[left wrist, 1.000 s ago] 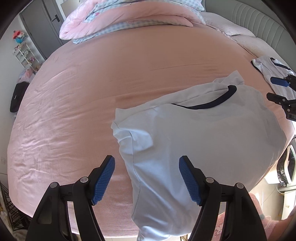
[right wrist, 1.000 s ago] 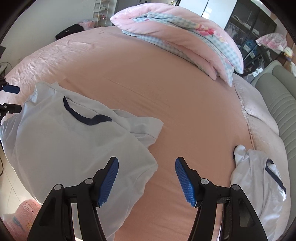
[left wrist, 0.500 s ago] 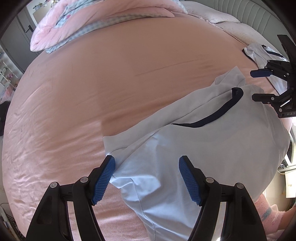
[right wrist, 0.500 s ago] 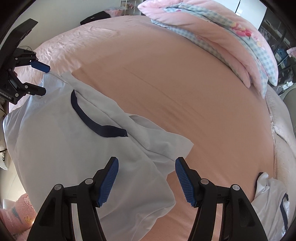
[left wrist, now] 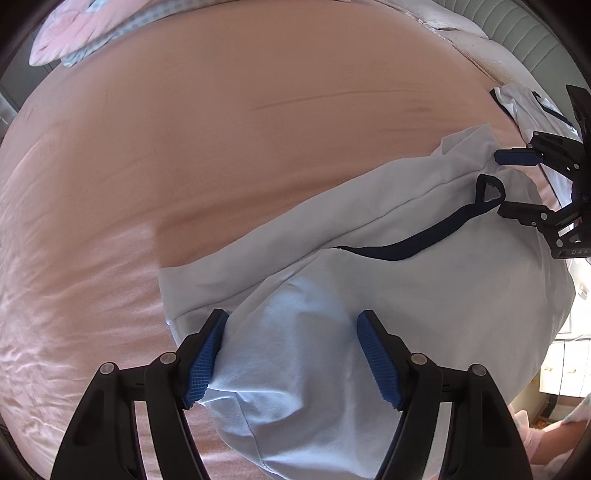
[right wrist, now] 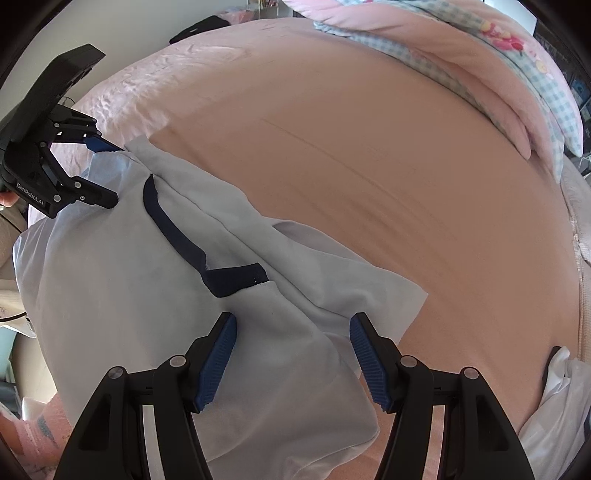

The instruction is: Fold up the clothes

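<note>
A pale blue T-shirt (left wrist: 424, 302) with a navy collar (left wrist: 424, 240) lies spread near the front edge of the pink bed (left wrist: 240, 122). My left gripper (left wrist: 291, 328) stands open low over the shirt's left shoulder, with a bulge of cloth between its fingers. In the right wrist view the same shirt (right wrist: 122, 295) fills the left half. My right gripper (right wrist: 291, 328) stands open over its right shoulder, just below the collar's end (right wrist: 236, 280). Each gripper shows in the other's view, the right gripper (left wrist: 515, 184) and the left gripper (right wrist: 107, 171), at opposite ends of the collar.
A second white garment (right wrist: 554, 406) with navy trim lies crumpled at the bed's right side, also the white garment (left wrist: 524, 107). A folded pink and blue-checked quilt (right wrist: 498, 62) lies at the far end. A grey padded headboard (left wrist: 524, 33) borders the right. Bare pink sheet stretches beyond the shirt.
Both grippers have sunk toward the shirt and tipped further down. The shoulders and collar now fill the lower views. The jaws kept the same width.
</note>
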A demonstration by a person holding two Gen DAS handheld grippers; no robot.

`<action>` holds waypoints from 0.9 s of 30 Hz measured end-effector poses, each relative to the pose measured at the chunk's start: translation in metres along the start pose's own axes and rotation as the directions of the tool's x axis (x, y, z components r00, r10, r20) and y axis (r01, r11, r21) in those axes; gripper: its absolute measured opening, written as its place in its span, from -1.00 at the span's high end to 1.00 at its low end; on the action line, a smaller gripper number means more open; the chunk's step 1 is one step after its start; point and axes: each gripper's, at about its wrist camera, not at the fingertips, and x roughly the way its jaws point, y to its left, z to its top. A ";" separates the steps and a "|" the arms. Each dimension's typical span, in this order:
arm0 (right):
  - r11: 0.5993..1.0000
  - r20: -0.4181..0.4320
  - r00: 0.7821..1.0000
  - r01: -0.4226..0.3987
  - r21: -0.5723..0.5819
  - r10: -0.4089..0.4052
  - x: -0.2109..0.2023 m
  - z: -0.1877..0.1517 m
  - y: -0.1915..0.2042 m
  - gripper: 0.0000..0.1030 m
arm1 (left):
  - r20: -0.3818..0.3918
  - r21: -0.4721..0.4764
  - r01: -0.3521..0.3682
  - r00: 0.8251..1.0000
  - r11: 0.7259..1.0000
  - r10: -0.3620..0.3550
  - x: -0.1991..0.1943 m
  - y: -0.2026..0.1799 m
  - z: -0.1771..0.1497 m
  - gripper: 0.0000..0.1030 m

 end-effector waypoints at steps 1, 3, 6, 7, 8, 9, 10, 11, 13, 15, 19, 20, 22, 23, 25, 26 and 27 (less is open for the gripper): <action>1.000 0.000 1.000 -0.003 0.000 0.003 0.001 0.000 0.000 -0.23 | -0.001 -0.014 0.013 1.000 1.000 -0.013 0.001 0.001 0.000 -0.37; 1.000 0.001 1.000 -0.010 0.003 0.010 0.004 -0.001 0.000 -0.23 | -0.026 -0.027 0.039 0.999 0.999 -0.039 0.007 0.003 0.000 -0.37; 1.000 -0.001 1.000 -0.016 0.003 0.016 0.006 -0.002 0.001 -0.23 | -0.048 -0.026 0.070 0.996 0.997 -0.071 0.017 0.005 0.001 -0.50; 1.000 -0.001 1.000 -0.014 0.004 0.014 0.007 -0.002 0.001 -0.23 | -0.048 -0.029 0.073 0.996 0.997 -0.074 0.018 0.005 0.002 -0.54; 1.000 -0.002 1.000 -0.006 0.011 0.006 0.008 -0.002 0.001 -0.23 | -0.046 -0.031 0.072 0.996 0.997 -0.073 0.019 0.004 0.002 -0.55; 1.000 -0.002 1.000 0.000 0.017 0.000 0.008 -0.003 0.002 -0.23 | -0.044 -0.033 0.070 0.996 0.997 -0.072 0.019 0.003 0.002 -0.57; 1.000 0.002 1.000 0.001 0.022 -0.001 0.008 -0.003 0.003 -0.23 | -0.040 -0.032 0.063 0.997 0.998 -0.064 0.019 0.001 0.002 -0.58; 1.000 0.006 1.000 0.003 0.026 -0.003 0.008 -0.003 0.004 -0.23 | -0.032 -0.029 0.053 0.998 0.998 -0.054 0.019 -0.002 0.001 -0.58; 0.999 0.009 1.000 0.005 0.036 -0.006 0.008 -0.004 0.005 -0.22 | -0.014 -0.025 0.030 0.999 0.999 -0.030 0.019 -0.010 0.000 -0.58; 0.998 0.010 1.000 0.009 0.060 -0.010 0.009 -0.007 0.004 -0.21 | 0.015 -0.039 0.002 1.000 0.999 -0.002 0.016 -0.015 -0.003 -0.57; 0.989 0.019 1.000 0.000 0.149 -0.003 0.008 -0.013 -0.001 0.13 | 0.091 -0.130 -0.017 0.995 0.991 0.029 0.010 -0.022 -0.011 -0.26; 0.984 0.026 1.000 -0.008 0.175 0.004 0.007 -0.015 -0.002 0.32 | 0.110 -0.168 -0.022 0.993 0.986 0.041 0.007 -0.022 -0.014 -0.18; 0.974 0.051 0.999 -0.028 0.226 0.017 0.005 -0.021 -0.005 0.46 | 0.146 -0.247 -0.023 0.988 0.969 0.060 0.003 -0.022 -0.020 0.15; 0.967 0.066 0.998 -0.035 0.252 0.019 0.004 -0.024 -0.006 0.52 | 0.163 -0.268 -0.023 0.984 0.963 0.069 0.000 -0.023 -0.023 0.24; 0.958 0.081 0.997 -0.038 0.284 0.015 0.002 -0.029 -0.006 0.58 | 0.199 -0.291 -0.031 0.976 0.956 0.093 -0.004 -0.027 -0.028 0.48; 0.955 0.087 0.996 -0.037 0.296 0.011 0.001 -0.031 -0.005 0.62 | 0.219 -0.293 -0.039 0.970 0.955 0.106 -0.006 -0.030 -0.031 0.56; 0.953 0.092 0.996 -0.035 0.300 0.008 0.000 -0.032 -0.005 0.64 | 0.234 -0.312 -0.025 0.967 0.950 0.103 -0.008 -0.031 -0.034 0.66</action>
